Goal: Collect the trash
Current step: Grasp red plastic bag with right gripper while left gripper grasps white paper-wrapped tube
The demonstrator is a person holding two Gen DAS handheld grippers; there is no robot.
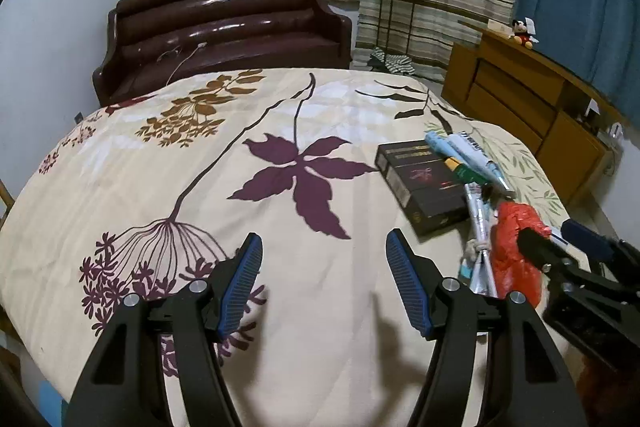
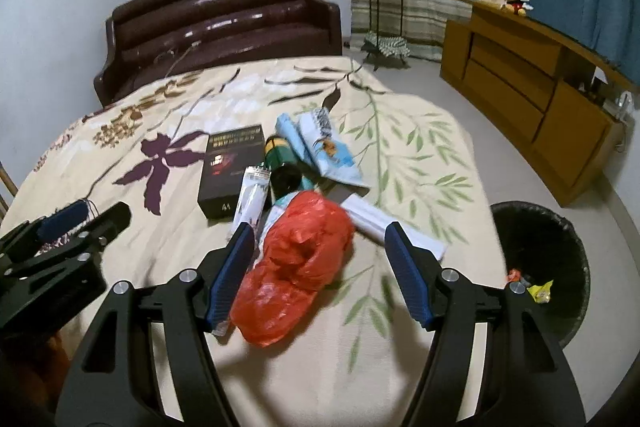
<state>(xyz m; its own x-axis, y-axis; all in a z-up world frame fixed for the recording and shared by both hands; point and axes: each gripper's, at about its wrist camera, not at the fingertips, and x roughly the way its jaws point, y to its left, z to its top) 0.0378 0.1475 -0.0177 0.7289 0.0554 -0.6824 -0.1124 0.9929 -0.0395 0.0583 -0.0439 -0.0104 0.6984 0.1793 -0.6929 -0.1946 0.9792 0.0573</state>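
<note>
— What does your left camera show?
— My left gripper (image 1: 324, 283) stands wide and empty over the bedspread (image 1: 160, 187). The trash is at the right: a red bag (image 1: 516, 247) and a black box (image 1: 420, 183).

— And the right camera?
— My right gripper (image 2: 320, 275) is wide around the red bag (image 2: 300, 259), without pressing it. The bin (image 2: 560, 267) at the lower right holds a few wrappers; most trash remains.

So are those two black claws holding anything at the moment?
No, neither is. The left gripper stands open over bare bedspread; the right gripper has its jaws open around the red plastic bag, not pressing on it.
</note>
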